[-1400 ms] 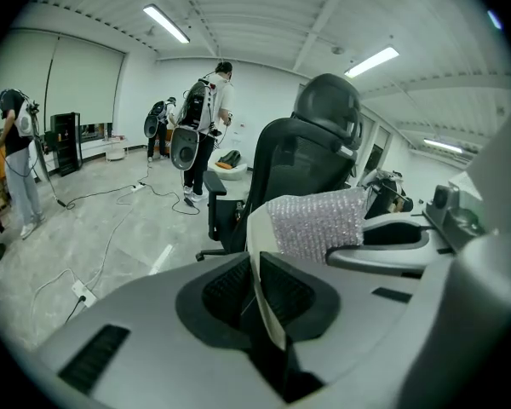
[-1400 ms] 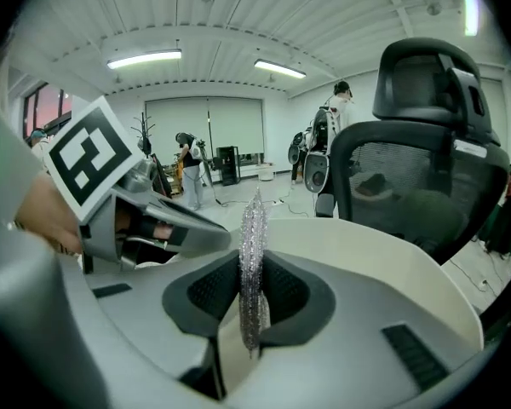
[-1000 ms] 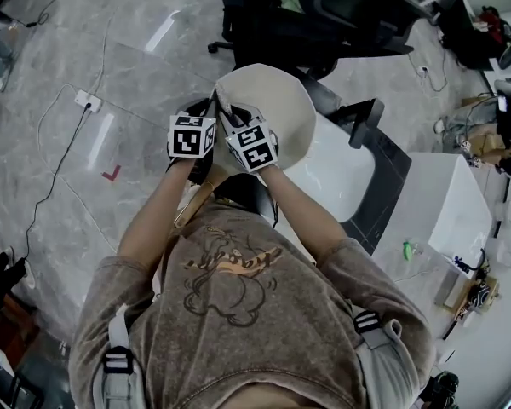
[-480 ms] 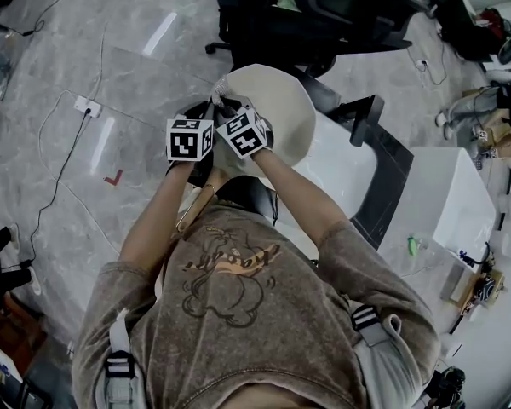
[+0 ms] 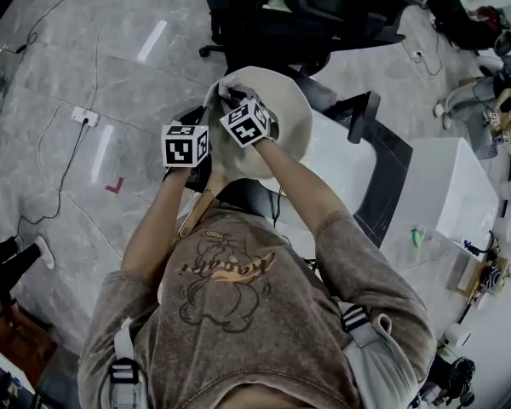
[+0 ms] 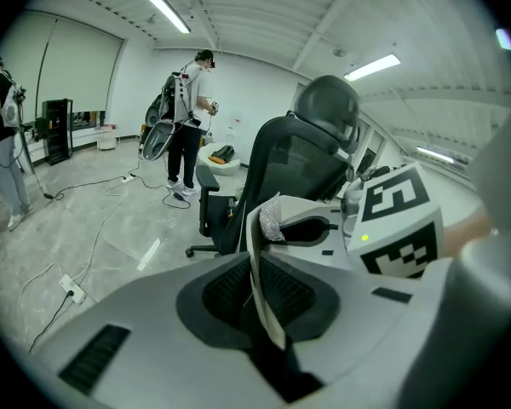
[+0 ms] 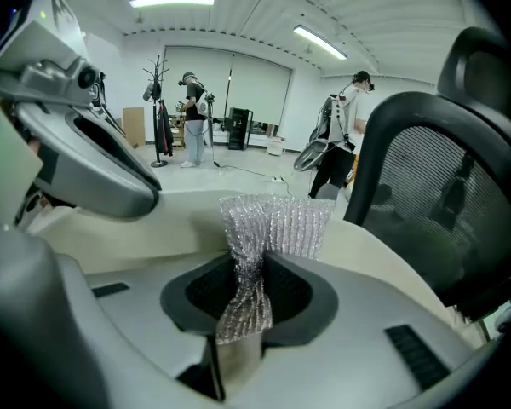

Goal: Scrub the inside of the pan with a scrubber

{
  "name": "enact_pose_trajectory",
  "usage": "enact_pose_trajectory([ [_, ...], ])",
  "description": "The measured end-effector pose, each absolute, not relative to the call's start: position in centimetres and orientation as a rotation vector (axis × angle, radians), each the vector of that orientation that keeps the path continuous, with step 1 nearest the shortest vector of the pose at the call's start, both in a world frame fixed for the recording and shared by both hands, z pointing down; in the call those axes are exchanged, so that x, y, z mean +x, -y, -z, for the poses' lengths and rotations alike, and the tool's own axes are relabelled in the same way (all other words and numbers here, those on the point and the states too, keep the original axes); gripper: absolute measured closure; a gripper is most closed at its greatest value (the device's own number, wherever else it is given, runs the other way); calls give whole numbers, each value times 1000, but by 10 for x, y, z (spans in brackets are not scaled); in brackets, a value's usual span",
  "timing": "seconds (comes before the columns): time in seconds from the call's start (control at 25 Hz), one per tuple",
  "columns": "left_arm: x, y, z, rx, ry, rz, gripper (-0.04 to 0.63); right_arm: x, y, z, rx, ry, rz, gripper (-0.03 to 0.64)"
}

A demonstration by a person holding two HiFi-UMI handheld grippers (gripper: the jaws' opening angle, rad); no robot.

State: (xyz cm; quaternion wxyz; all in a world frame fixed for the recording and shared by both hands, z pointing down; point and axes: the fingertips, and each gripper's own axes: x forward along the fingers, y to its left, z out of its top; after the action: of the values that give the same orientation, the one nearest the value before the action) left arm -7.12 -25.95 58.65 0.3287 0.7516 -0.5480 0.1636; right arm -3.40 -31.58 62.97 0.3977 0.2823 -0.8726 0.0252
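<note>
a: where is the pan [image 5: 285, 135]?
b: out at twelve o'clock from the person, apparently held up in the air. the left gripper [image 6: 261, 300] pinches its thin rim at about eight o'clock of the bowl, jaws nearly together with only that edge between them.
a: and the scrubber [image 7: 278, 222]?
b: clamped in the right gripper [image 7: 243, 303], jaws narrow on its squeezed waist, the free end fanning out. it sits inside the bowl near ten o'clock, by the wall. i cannot tell if it touches.
a: how to scrub well from here?
b: i'd press the fanned end flat on the wall and work small circles round toward twelve and two o'clock, then the floor. the left grip should brace against each push, since a thin rim can pivot between pads.
a: surfaces?
b: the pan is smooth matt cream, round, with a curved wall. the scrubber is crinkly silver mesh, springy, so it wants firm pressure. the ribbed black pads [image 7: 287, 295] bite into it well.
</note>
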Motion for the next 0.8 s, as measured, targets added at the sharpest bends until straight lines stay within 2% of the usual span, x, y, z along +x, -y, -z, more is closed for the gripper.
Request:
enact_pose_trajectory([
  [0.8, -71, 261, -587, 1977, 1467, -482, 551, 63, 348, -619, 742, 1929, 136, 522],
])
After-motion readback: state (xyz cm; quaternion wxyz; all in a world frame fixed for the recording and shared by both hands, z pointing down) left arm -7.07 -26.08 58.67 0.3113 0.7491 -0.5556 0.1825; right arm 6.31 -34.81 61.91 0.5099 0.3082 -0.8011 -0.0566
